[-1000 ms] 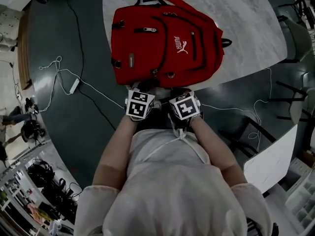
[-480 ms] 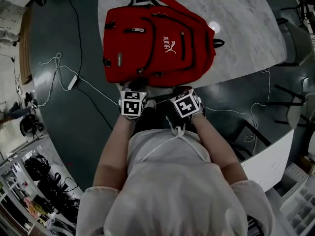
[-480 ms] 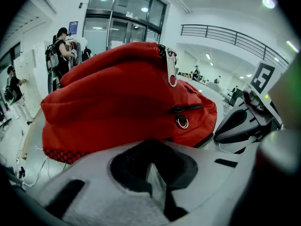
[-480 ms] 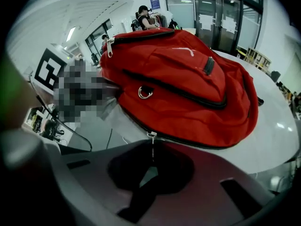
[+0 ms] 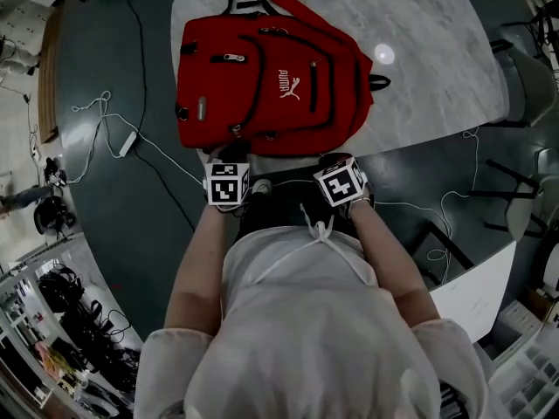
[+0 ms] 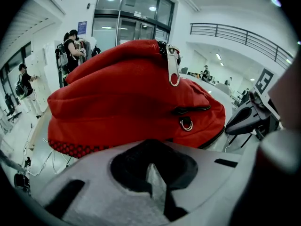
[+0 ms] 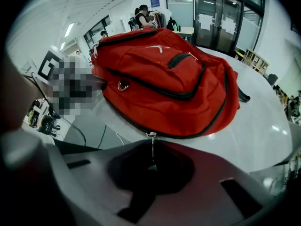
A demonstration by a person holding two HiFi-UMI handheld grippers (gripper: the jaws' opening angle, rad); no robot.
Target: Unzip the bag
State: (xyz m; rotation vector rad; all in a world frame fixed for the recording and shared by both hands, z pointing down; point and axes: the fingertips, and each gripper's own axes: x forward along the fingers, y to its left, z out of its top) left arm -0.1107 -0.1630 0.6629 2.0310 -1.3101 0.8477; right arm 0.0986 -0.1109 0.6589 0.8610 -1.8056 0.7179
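A red backpack (image 5: 271, 72) lies flat on the round marble-look table (image 5: 437, 51); its bottom end faces me at the near edge. My right gripper (image 7: 151, 166) is shut on a thin metal zipper pull (image 7: 151, 147) that hangs from the black zipper line at the bag's near edge. That gripper's marker cube (image 5: 341, 180) sits just below the bag's right corner. My left gripper (image 6: 151, 171) is shut, just short of the red backpack (image 6: 131, 102), with nothing visible between its jaws. Its cube (image 5: 225, 184) is below the bag's left corner. Another silver zipper pull (image 6: 173, 67) hangs on the bag's top.
White cables (image 5: 113, 133) trail over the dark floor at the left. Chairs (image 5: 533, 68) stand at the right and a white panel (image 5: 476, 295) lower right. People (image 6: 70, 46) stand in the background by glass doors.
My right gripper has moved to the right along the bag's near edge, so the two cubes now stand wider apart. The left gripper stays near the bag's left corner.
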